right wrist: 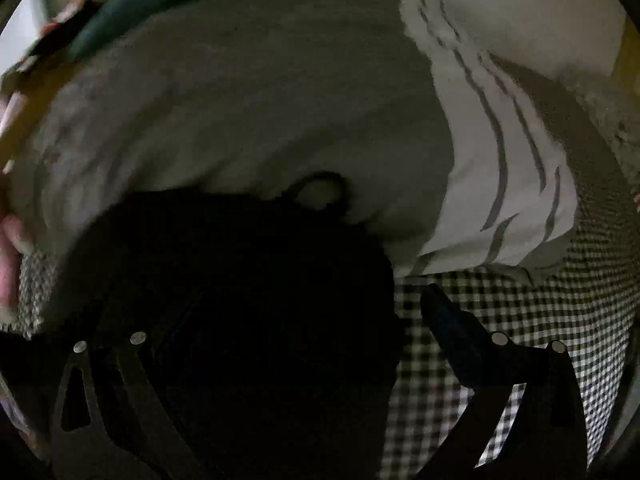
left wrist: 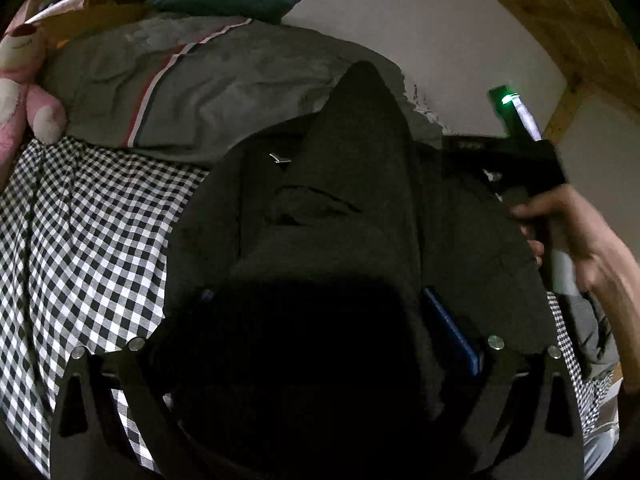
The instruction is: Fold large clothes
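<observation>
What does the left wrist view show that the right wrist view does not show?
Only the left wrist view shows the person's right hand on the right claw's handle and a pink plush toy. Only the right wrist view shows a pale striped cloth. Both show the dark garment, checkered sheet, grey quilt and teal pillow.

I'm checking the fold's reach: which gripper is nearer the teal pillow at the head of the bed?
Hard to call. The left gripper sits below the teal pillow, across the grey striped duvet. The right gripper sees it similarly far.
</observation>
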Motion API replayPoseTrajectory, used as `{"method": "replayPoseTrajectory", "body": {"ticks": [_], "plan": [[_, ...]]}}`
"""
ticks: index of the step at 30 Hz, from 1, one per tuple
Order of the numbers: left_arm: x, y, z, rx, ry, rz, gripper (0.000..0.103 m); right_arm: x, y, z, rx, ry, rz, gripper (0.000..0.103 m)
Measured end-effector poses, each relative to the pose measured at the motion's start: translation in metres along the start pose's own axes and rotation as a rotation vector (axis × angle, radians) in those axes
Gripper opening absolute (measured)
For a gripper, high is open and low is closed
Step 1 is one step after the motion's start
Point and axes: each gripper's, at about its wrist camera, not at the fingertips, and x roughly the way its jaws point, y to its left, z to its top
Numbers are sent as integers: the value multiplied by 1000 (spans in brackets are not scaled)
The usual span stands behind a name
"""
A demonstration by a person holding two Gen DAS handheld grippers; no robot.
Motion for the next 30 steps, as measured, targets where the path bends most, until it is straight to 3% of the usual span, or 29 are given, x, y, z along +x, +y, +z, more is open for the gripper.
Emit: {"method": "replayPoseTrajectory", "body": {"ticks": [1,3,6,8,9,13,15,17,22,26,30], "plan": [[-2,-1,1,-1,8,1,99,1,-4,0,20,13,48,89],[-10,-4,12,2,31,4,99,-22,-4,-7,4,-53,66,89],[-36,-13,36,12,-56,30,99,-70,0,-38,-34,-127,177,95],[-38,-21,56,57,-101,106,99,-93,6,-71,-90,-119,274,96],[-31,-23,64,70,-90,135,99,-100,10,-86,-111,-122,275,97],[35,-23,101,111,81,177,99,-107,27,-146,-190,-87,274,98],[65,-9,108,80,195,125,99,-106,31,-167,-200,-106,210,98],[76,12,107,-11,237,36,99,-100,28,-175,-175,-90,221,98],[68,30,77,-58,207,-11,99,-97,24,-187,-191,-77,230,98],[54,33,62,-60,196,12,99,-103,14,-208,-142,-58,271,98],[21,31,45,-14,156,101,99,-113,2,-233,-108,-13,351,99]]}}
